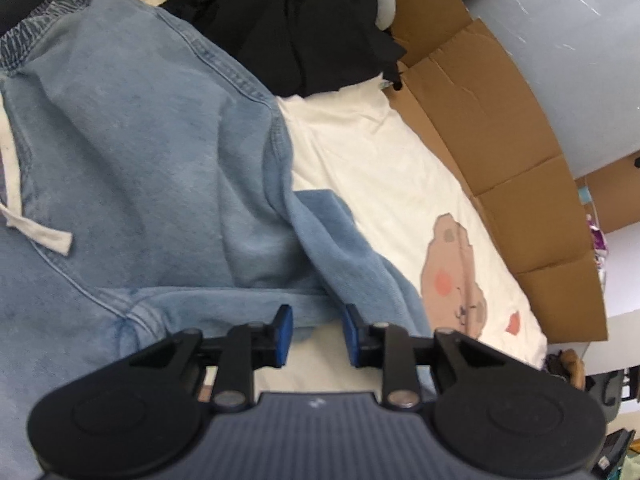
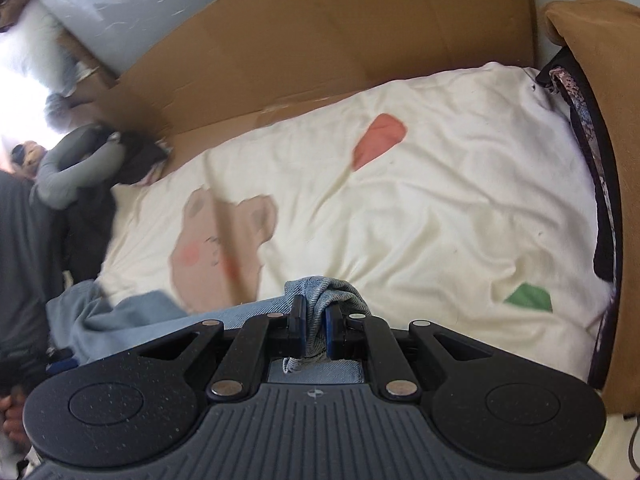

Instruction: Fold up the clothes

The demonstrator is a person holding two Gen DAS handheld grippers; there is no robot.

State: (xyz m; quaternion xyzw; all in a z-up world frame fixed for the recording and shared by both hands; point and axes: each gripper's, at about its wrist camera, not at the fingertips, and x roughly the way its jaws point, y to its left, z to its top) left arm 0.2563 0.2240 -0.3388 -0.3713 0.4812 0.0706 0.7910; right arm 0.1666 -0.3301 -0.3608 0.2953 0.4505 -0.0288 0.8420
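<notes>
Blue-padded jaws of the left gripper (image 1: 317, 334) stand partly apart just above the near edge of the light blue denim trousers (image 1: 132, 152), their pads pressing on nothing. Clamped almost shut, the right gripper (image 2: 316, 326) pinches a bunched fold of the same denim (image 2: 326, 292) over the cream bedsheet (image 2: 440, 200). Beyond the trousers lie a white drawstring (image 1: 36, 232) to the left, a black garment (image 1: 296, 20) at the far side and brown cardboard (image 1: 500, 120) to the right.
</notes>
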